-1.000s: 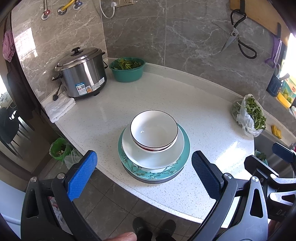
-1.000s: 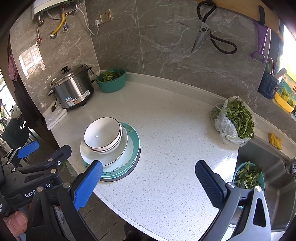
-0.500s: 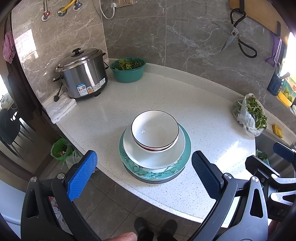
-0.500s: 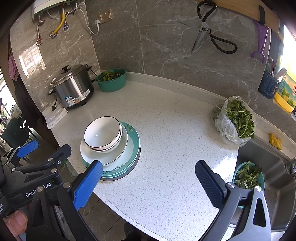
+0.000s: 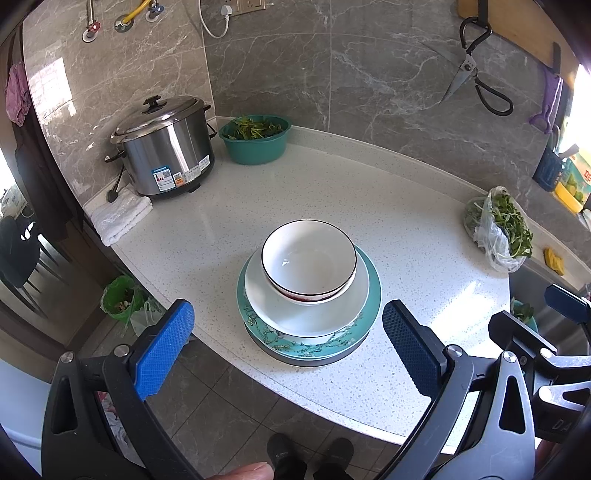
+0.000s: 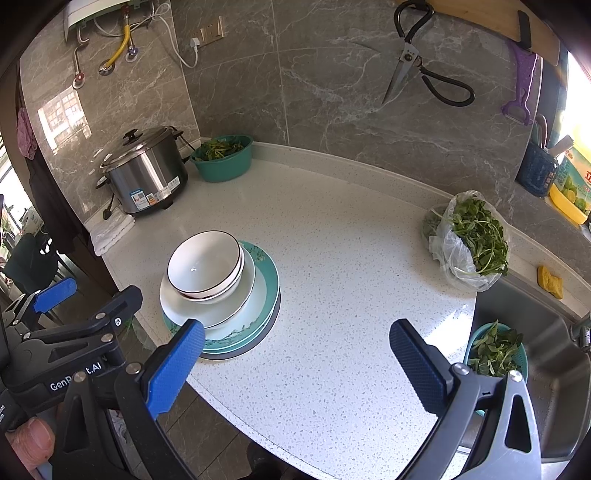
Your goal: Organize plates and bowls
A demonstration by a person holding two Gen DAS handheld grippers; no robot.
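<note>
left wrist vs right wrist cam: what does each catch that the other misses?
Only left wrist: the green waste bag on the floor below the counter edge.
Only right wrist: the sink with a teal colander of greens, and the white unit above the pipes.
Both: the bowl stacked on plates, rice cooker, teal basin, scissors, bagged greens. The left gripper and right gripper are both open and empty.

Grey veined marble wall tiles [image 6: 332, 92] back a curved white speckled stone countertop [image 6: 332, 258]. Dark grey floor tiles [image 5: 229, 417] lie near. Bright daylight enters from the far right.
</note>
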